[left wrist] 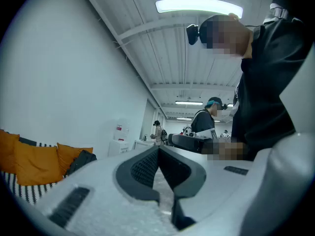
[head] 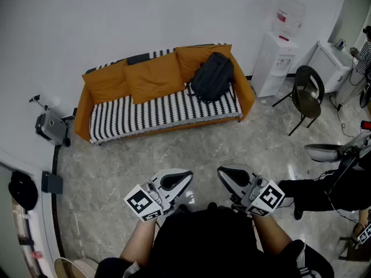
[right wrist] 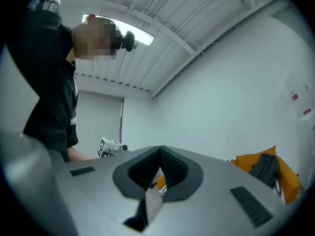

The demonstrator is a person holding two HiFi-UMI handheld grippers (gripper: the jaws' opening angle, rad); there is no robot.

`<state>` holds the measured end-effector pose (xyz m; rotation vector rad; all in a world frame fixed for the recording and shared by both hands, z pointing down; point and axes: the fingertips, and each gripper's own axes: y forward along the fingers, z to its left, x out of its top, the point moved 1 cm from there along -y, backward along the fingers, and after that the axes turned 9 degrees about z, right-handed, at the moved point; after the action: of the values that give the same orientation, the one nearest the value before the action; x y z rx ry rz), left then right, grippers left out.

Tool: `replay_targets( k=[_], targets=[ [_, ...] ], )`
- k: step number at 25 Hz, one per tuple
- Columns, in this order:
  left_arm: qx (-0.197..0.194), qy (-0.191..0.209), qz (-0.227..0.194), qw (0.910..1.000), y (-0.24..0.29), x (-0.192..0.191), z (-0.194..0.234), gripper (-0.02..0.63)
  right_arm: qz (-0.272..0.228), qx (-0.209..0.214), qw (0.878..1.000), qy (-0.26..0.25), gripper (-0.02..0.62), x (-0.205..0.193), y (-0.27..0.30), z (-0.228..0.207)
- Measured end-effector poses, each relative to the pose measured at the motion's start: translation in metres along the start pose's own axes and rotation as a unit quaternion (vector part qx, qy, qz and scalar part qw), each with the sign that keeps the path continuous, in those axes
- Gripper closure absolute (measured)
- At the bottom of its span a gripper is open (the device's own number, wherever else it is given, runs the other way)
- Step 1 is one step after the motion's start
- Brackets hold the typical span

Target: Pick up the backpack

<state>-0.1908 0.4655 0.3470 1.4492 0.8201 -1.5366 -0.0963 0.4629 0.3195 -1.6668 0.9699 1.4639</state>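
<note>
A black backpack (head: 212, 77) leans against the orange cushions at the right end of the sofa (head: 133, 117), which has a black-and-white striped cover. It also shows small and far off as the backpack (left wrist: 80, 162) in the left gripper view and as the backpack (right wrist: 265, 168) in the right gripper view. My left gripper (head: 188, 175) and right gripper (head: 221, 173) are held side by side close to my body, well short of the sofa. Both are shut with nothing between the jaws, as the left gripper (left wrist: 158, 149) and right gripper (right wrist: 160, 150) show in their own views.
A white water dispenser (head: 277, 55) stands right of the sofa, with a dark chair (head: 306, 92) beyond it. A small exercise machine (head: 52, 126) sits at the left wall. A person's legs (head: 316, 193) reach in at the right. Marbled floor lies between me and the sofa.
</note>
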Motion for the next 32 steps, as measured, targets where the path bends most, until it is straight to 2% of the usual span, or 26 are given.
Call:
replay_targets(
  k=[13,32],
  targets=[
    [-0.003,-0.015,-0.005,0.9999,0.009,0.002,0.003,0.583,0.004,0.008,1.000,0.013,0.569,-0.001,-0.002,-0.012],
    [-0.013,-0.020,0.001,0.9997,0.021,0.004,-0.015,0.583,0.006,0.017,1.000,0.024,0.569,-0.002,-0.024,-0.014]
  ],
)
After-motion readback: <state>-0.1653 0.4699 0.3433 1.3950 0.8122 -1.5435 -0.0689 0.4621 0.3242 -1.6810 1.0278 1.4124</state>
